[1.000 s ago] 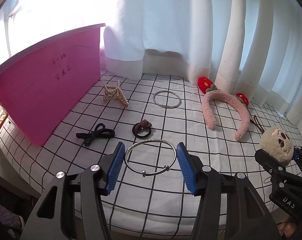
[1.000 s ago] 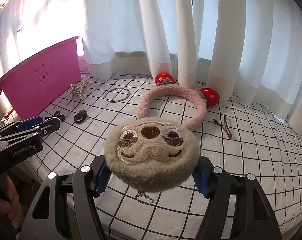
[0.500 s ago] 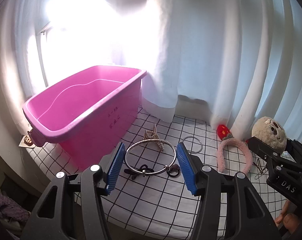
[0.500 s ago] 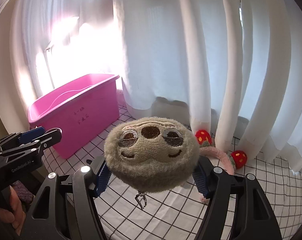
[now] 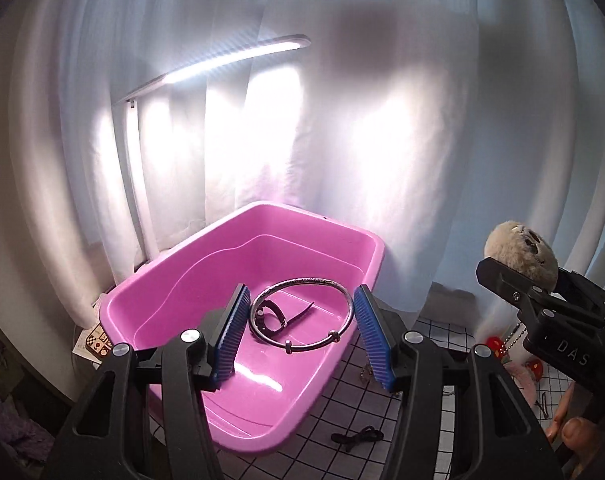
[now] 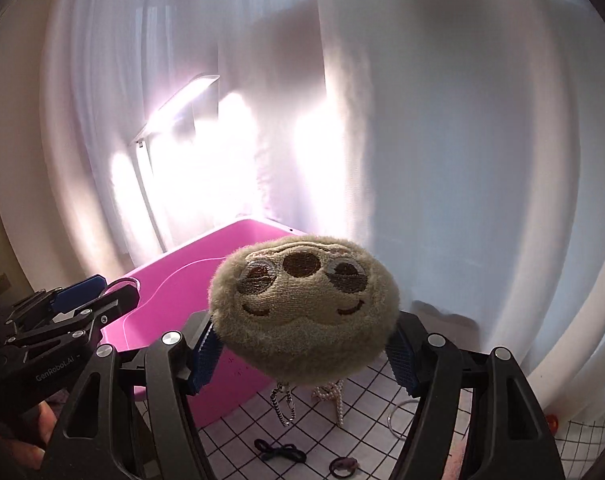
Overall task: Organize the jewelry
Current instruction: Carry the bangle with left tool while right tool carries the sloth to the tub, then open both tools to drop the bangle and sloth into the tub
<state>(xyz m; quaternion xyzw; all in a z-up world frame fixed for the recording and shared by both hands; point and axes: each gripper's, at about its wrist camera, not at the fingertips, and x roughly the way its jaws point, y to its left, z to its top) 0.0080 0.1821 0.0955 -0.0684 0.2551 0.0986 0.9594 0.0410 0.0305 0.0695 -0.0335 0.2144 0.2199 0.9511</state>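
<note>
My left gripper (image 5: 300,330) is shut on a silver bangle (image 5: 302,314) and holds it above the open pink bin (image 5: 378,246). A dark band-like item (image 5: 280,316) lies on the bin floor. My right gripper (image 6: 304,354) is shut on a beige plush face charm (image 6: 304,312) with a bead chain (image 6: 282,406) hanging under it, held up to the right of the bin (image 6: 182,276). The charm also shows in the left wrist view (image 5: 518,250).
White curtains hang behind the bin, with a lit lamp bar (image 5: 222,64) at the back left. On the checked cloth (image 6: 238,432) lie a black hair tie (image 6: 280,451), a dark scrunchie (image 6: 344,466), a pearl clip (image 6: 334,396) and a silver ring (image 6: 398,420).
Both grippers rose and swung left toward the bin. The bangle went from over the cloth to above the bin's inside. The plush charm came up beside the bin.
</note>
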